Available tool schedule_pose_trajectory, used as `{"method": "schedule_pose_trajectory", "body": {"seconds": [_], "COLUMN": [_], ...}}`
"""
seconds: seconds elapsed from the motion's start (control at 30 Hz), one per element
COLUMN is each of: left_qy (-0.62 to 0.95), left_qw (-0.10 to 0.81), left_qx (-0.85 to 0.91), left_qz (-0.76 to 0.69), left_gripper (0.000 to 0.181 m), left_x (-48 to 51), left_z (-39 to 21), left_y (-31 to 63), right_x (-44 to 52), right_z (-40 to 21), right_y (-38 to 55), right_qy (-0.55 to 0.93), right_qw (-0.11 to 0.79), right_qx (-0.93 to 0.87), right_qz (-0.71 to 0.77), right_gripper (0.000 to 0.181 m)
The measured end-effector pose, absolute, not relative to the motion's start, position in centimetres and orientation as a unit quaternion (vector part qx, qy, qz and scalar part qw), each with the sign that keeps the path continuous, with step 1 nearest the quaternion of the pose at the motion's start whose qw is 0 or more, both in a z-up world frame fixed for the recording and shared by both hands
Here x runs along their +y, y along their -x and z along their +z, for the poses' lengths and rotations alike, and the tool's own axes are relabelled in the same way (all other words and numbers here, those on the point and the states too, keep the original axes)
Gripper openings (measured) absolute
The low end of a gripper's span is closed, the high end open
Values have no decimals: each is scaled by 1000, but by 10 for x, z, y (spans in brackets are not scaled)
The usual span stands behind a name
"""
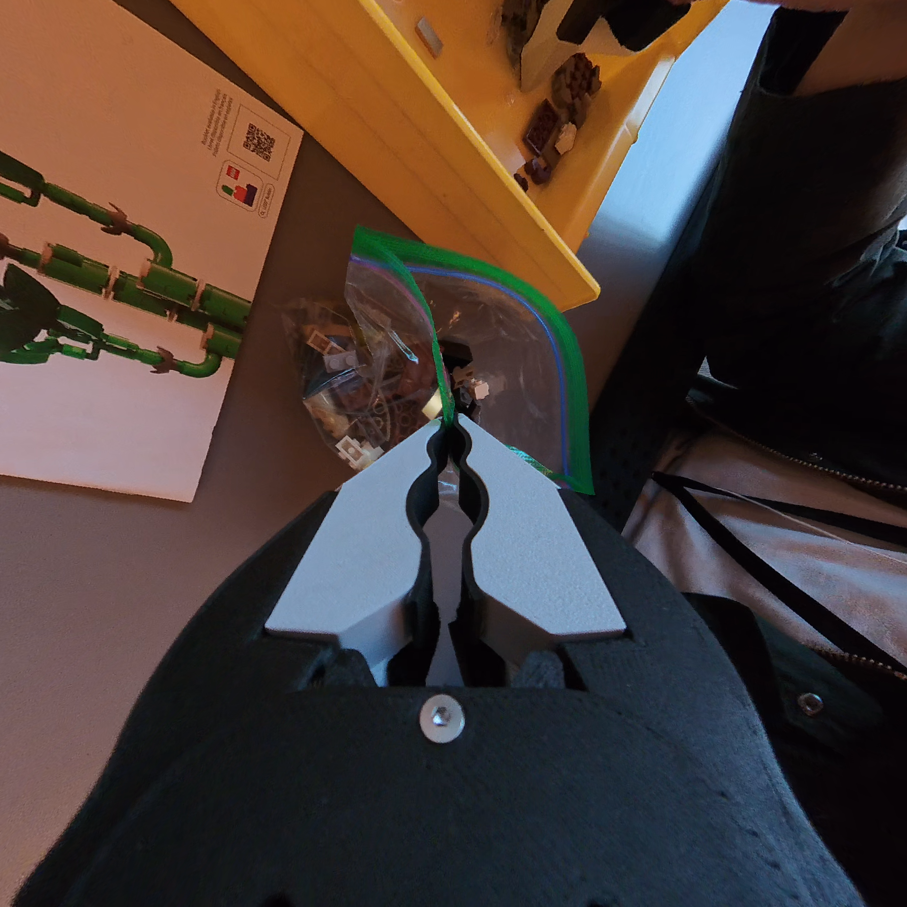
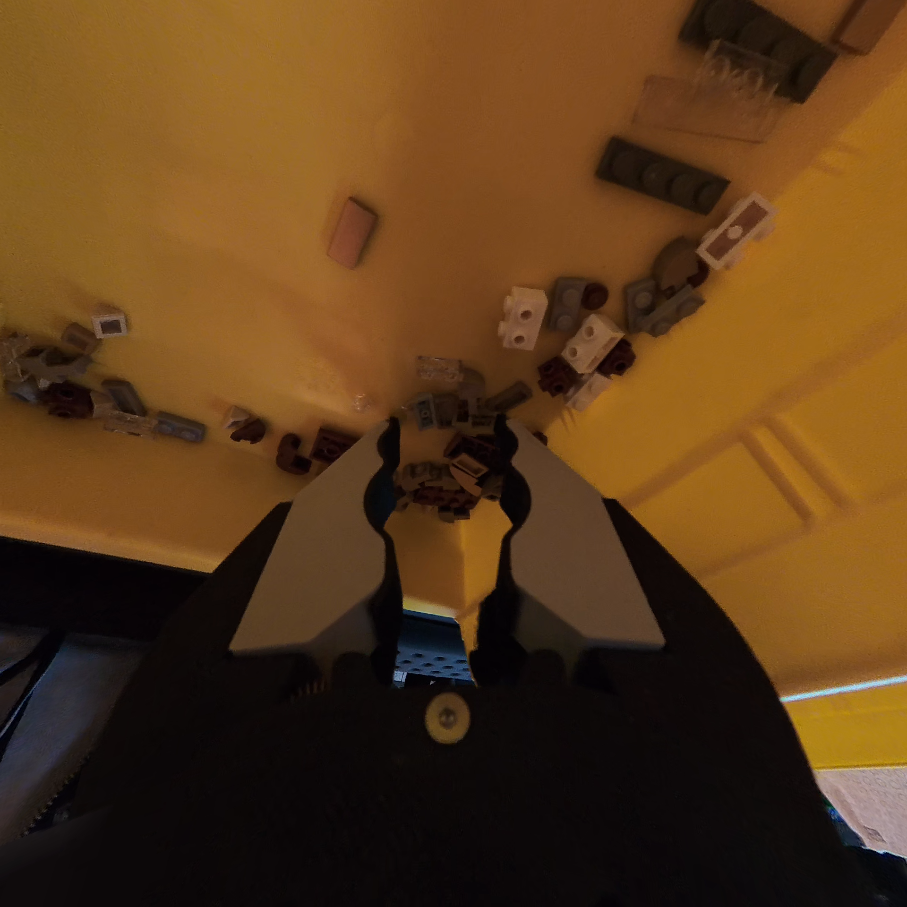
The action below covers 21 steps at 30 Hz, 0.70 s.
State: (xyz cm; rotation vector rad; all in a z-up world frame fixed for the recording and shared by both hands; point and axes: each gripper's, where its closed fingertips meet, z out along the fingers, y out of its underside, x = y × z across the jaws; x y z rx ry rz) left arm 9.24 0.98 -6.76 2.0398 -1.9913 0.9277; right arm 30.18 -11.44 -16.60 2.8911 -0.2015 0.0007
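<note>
1. The left gripper (image 1: 449,426) has its 2 fingers pressed together at the tips, pinching the green zip edge of a clear plastic bag (image 1: 495,343) that lies just beyond them on the grey table (image 1: 122,613).
2. The bag's mouth gapes open to the right of the pinch; small bricks (image 1: 353,387) in grey, brown and white fill its left side.
3. Left of the bag lies a booklet (image 1: 122,245) printed with green stems; beyond the bag stands a yellow bin (image 1: 441,162).
4. A person's dark jacket (image 1: 810,245) fills the right side of the left wrist view.
5. The right gripper (image 2: 446,426) reaches down into the bin (image 2: 196,147), fingers spread apart, holding nothing.
6. Between and just past its tips sits a heap of small bricks (image 2: 461,466) in the bin's near corner.
7. More bricks trail along the bin's floor to the left and right, with a pink tile (image 2: 352,234) lying alone farther off.
</note>
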Motion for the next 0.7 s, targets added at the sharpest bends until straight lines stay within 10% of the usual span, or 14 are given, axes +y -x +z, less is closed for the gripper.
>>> {"method": "schedule_pose_trajectory", "body": {"seconds": [0.23,0.7], "left_qy": [-686,-691], "left_qw": [74,62], "left_qx": [-654,-651], "left_qz": [310,308], "left_gripper": [0,0], "left_x": [13,18], "left_z": [-69,-67], "left_y": [-93,-92], "right_x": [-112,-112], "right_z": [-167,-158], "right_y": [-292,-290], "right_qy": [-991,-994], "right_qw": [129,101], "right_qx": [-36,-21], "right_qz": [8,-21], "right_gripper": [8,7]}}
